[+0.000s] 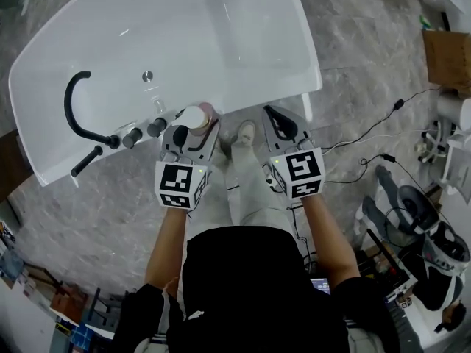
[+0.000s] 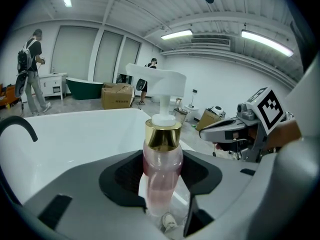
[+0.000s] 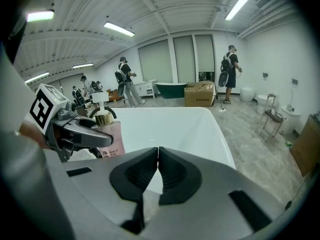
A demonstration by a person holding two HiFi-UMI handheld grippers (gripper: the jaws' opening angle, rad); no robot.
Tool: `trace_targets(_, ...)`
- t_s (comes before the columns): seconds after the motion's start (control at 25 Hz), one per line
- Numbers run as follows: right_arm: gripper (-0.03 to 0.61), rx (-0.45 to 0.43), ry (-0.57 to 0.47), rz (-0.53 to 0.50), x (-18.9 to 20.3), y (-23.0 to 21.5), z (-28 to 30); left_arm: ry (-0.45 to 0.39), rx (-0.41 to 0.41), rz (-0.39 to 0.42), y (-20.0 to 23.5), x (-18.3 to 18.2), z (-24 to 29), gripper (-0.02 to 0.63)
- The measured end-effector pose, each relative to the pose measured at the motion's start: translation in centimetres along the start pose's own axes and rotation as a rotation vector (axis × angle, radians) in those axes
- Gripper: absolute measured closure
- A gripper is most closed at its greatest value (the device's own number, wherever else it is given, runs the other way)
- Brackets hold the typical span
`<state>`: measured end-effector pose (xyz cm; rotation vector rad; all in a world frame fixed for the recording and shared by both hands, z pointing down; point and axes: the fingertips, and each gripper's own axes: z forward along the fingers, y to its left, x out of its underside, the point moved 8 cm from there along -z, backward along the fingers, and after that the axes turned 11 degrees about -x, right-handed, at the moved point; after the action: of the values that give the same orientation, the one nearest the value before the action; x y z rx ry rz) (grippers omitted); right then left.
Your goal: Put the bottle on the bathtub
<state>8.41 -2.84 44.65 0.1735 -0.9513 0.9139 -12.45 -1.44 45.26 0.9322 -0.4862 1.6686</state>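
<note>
A pink pump bottle (image 2: 162, 171) with a gold collar and a white pump head (image 1: 194, 117) stands upright between the jaws of my left gripper (image 1: 193, 134), which is shut on it. The bottle hangs just in front of the near rim of the white bathtub (image 1: 243, 20), beside the black tap knobs (image 1: 144, 132). The right gripper view shows the bottle (image 3: 109, 138) held at the left. My right gripper (image 1: 277, 122) sits to the right of the left one, near the tub's front edge, shut with nothing in it; its jaws meet (image 3: 158, 170).
A black curved faucet (image 1: 76, 109) and a hand shower (image 1: 87, 161) stand on the tub's left rim. Cables (image 1: 368, 142) and equipment (image 1: 427, 234) lie on the floor at the right. People (image 3: 126, 80) walk in the background near a green tub (image 3: 171, 89) and cardboard boxes (image 3: 199, 94).
</note>
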Motion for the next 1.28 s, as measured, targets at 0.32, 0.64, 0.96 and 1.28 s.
trace_targets(0.32,0.555,-0.043,0.032,0.002,2.5,-1.7,2.4,0.015,-0.006,0.022,-0.7,2.0,4.7,0.39)
trace_targets(0.64,0.555,-0.06,0.045,0.018,4.1,-2.2,3.0,0.036,-0.032,0.043,-1.2,4.1,6.9,0.39)
trace_targets(0.96,0.555,-0.075,0.071,0.01,5.2,-4.2,3.1,0.032,-0.071,0.041,-2.3,4.6,8.5,0.39)
trace_targets(1.28,0.555,-0.082,0.09,0.004,6.0,-2.7,4.8,-0.004,-0.099,0.044,-1.1,5.5,8.1,0.389)
